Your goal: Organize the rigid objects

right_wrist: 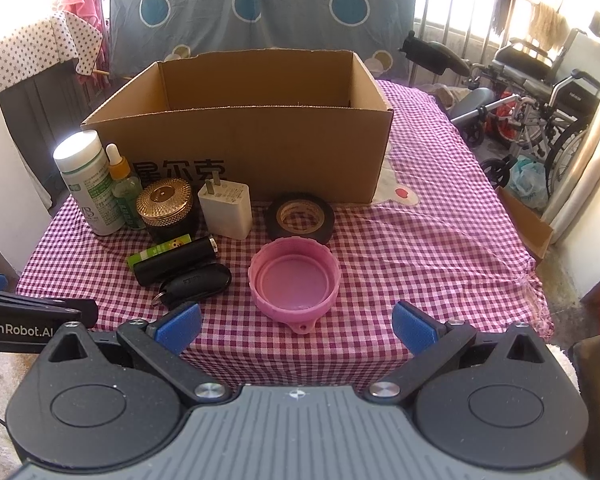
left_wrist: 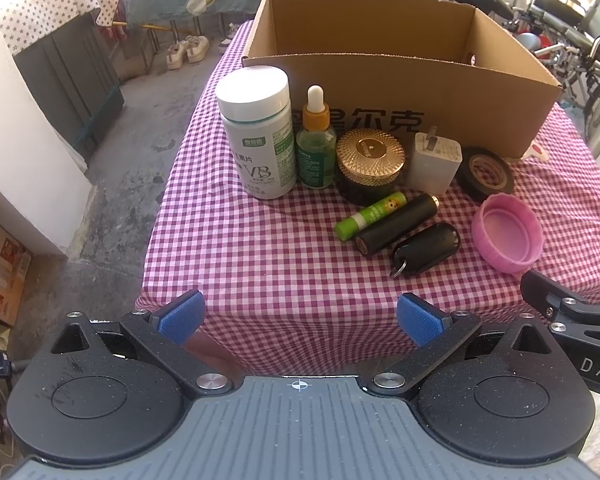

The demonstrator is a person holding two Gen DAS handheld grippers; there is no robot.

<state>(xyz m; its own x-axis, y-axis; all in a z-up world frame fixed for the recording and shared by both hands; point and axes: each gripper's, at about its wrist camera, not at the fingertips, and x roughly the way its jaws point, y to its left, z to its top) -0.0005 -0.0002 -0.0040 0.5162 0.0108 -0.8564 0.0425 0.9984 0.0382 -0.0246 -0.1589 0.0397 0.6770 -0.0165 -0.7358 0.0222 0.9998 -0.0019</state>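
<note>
An open cardboard box (left_wrist: 420, 92) (right_wrist: 260, 152) stands at the back of the checked tablecloth. In front of it are a white pill bottle (left_wrist: 258, 132) (right_wrist: 88, 184), a green dropper bottle (left_wrist: 316, 144) (right_wrist: 125, 192), a gold-lidded jar (left_wrist: 370, 164) (right_wrist: 166, 208), a white charger (left_wrist: 434, 162) (right_wrist: 226, 210), a black tape roll (left_wrist: 486, 174) (right_wrist: 300, 218), a green tube (left_wrist: 372, 214) (right_wrist: 158, 250), a black cylinder (left_wrist: 396, 230) (right_wrist: 176, 264), a black key fob (left_wrist: 426, 250) (right_wrist: 198, 284) and a pink collapsible cup (left_wrist: 508, 238) (right_wrist: 294, 284). My left gripper (left_wrist: 300, 320) and right gripper (right_wrist: 296, 326) hover open at the table's near edge, holding nothing.
The table (right_wrist: 440, 248) drops off to concrete floor (left_wrist: 132, 152) on the left. A wheelchair (right_wrist: 540, 92) and walker stand to the right. A patterned sheet (right_wrist: 260, 4) hangs behind the box. Bare cloth lies to the right of the cup.
</note>
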